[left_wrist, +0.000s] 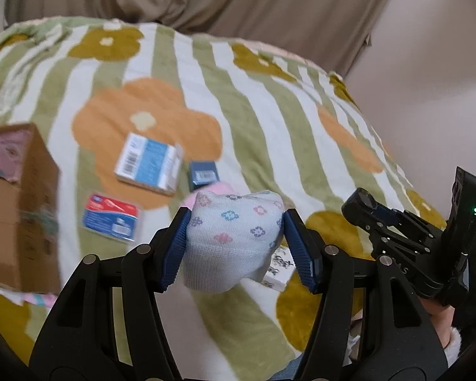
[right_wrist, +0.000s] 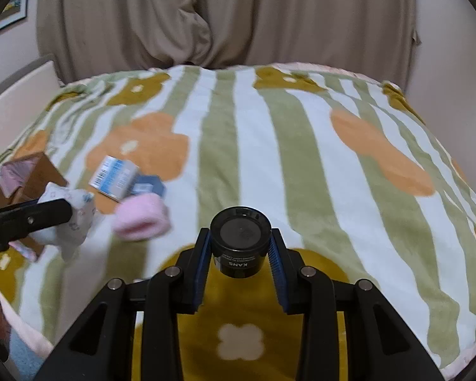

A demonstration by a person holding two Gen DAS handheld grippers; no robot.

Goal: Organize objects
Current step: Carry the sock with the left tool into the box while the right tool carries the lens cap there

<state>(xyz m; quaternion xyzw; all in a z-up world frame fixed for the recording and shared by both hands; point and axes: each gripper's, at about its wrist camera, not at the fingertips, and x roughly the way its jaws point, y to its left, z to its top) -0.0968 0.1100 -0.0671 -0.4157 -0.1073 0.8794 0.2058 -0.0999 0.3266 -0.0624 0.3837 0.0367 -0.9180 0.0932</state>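
My left gripper [left_wrist: 234, 222] is shut on a rolled white sock [left_wrist: 231, 238] with small coloured patterns, held above the bed; the sock also shows in the right wrist view [right_wrist: 76, 219]. My right gripper [right_wrist: 240, 244] is shut on a black round jar [right_wrist: 240, 241] labelled KANS; the jar also shows in the left wrist view [left_wrist: 361, 204]. A pink sock roll [right_wrist: 141, 217] lies on the blanket, partly hidden behind the white sock in the left wrist view [left_wrist: 212, 190]. A brown cardboard box [left_wrist: 22, 209] stands at the left.
A striped flower blanket [right_wrist: 269, 146] covers the bed. On it lie a blue-white carton [left_wrist: 149, 162], a small dark blue box [left_wrist: 203, 174], a red-blue packet [left_wrist: 111, 217] and a white box [left_wrist: 277, 266] under the sock. Beige curtains [right_wrist: 225, 16] hang behind.
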